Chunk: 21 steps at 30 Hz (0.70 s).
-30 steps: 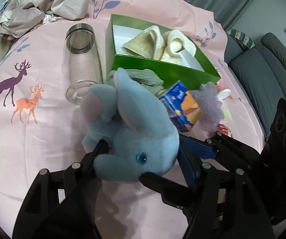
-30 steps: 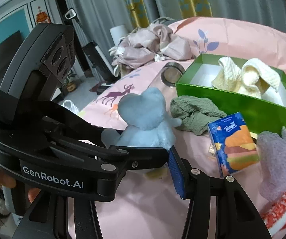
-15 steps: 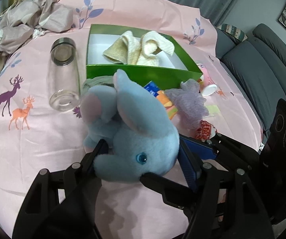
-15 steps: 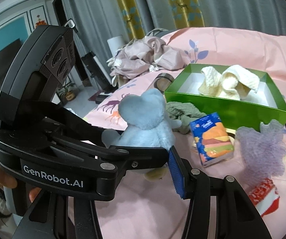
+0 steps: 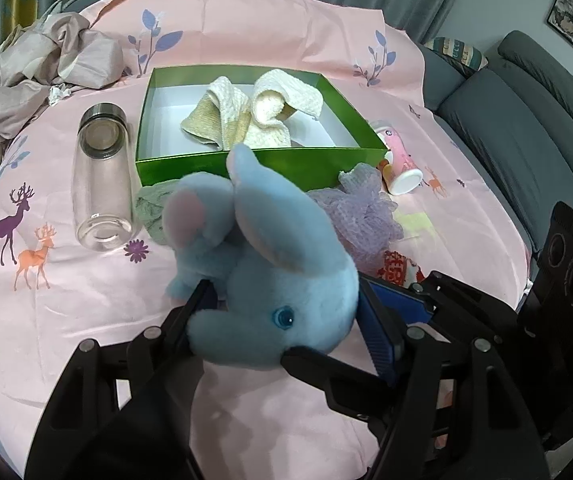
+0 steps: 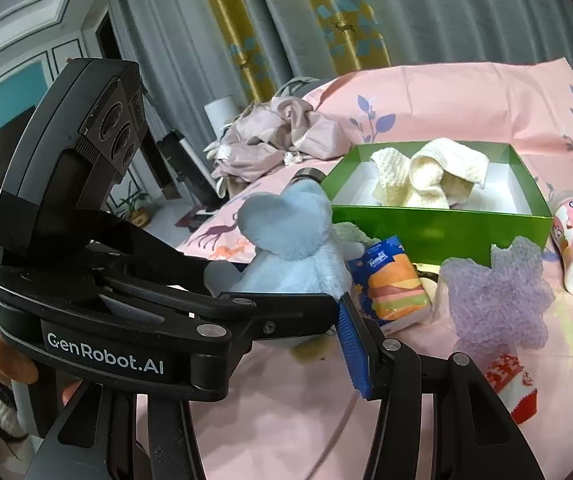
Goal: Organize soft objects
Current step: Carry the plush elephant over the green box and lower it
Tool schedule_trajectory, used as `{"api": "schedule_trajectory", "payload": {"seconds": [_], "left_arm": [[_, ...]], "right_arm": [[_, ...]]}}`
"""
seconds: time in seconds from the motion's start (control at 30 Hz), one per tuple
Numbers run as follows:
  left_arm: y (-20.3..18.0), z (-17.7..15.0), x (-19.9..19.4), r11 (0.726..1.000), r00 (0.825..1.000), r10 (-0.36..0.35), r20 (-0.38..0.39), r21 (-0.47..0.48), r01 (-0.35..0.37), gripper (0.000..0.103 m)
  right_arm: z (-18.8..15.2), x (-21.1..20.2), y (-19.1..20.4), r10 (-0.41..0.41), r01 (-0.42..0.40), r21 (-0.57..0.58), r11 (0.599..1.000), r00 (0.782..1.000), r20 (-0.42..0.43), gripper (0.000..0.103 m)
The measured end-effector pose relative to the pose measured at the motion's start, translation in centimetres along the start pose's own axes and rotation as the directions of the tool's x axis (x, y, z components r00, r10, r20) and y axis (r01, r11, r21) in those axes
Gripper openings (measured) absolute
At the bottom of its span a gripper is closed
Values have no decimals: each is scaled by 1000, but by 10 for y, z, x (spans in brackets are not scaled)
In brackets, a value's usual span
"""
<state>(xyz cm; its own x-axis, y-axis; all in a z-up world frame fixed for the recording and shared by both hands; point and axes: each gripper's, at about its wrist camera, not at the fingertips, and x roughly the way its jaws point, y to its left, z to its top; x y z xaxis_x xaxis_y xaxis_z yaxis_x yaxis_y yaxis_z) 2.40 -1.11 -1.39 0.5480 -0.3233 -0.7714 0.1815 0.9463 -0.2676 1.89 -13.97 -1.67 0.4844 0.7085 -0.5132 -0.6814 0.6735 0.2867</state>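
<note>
left wrist: blue plush bunny (image 5: pixel 278 280) clamped between left tongs (image 5: pixel 282 316).

Glass jar (image 5: pixel 102 178) lying beside pink cup (image 5: pixel 400 162), tissue pack (image 6: pixel 390 280)

The blue bunny (image 5: pixel 270 280) covers a lot. From the left wrist view it hides most of the green cloth (image 5: pixel 151 208), and the tissue pack cannot be seen there at all. It also hides the near part of the purple net puff (image 5: pixel 362 216). The orange thing (image 5: pixel 384 168) by the pink cup (image 5: pixel 400 160) is mostly hidden, so I cannot tell what it is. From the right wrist view, the left gripper (image 6: pixel 270 308) covers the bunny's face and belly. The glass jar (image 6: pixel 308 176) shows only its metal top. The red and white thing (image 6: pixel 512 384) is partly behind the gripper. The person's hand (image 6: pixel 2 360) is cut off by the edge. The tissue pack's (image 6: pixel 390 284) small writing is too blurry to read.
</note>
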Motion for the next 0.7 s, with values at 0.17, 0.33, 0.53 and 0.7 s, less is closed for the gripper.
{"api": "schedule_trajectory", "payload": {"seconds": [0.17,0.33,0.53,0.7], "left_arm": [[-3,5,5,1000,1000,4,-11,9,-4,69],[-5,9,10,1000,1000,7,-16,20,-7,69],[-9,16,14,1000,1000,7,-14,30,-6,69],[-13,30,15,999,1000,6,1,47,-6,69]], "right_arm": [[0,0,-7,2,-2,16,1000,1000,7,53],[-1,-2,-11,1,-2,26,1000,1000,14,53],[1,-4,-16,-5,4,31,1000,1000,28,53],[11,-4,-22,-18,17,25,1000,999,49,53]]}}
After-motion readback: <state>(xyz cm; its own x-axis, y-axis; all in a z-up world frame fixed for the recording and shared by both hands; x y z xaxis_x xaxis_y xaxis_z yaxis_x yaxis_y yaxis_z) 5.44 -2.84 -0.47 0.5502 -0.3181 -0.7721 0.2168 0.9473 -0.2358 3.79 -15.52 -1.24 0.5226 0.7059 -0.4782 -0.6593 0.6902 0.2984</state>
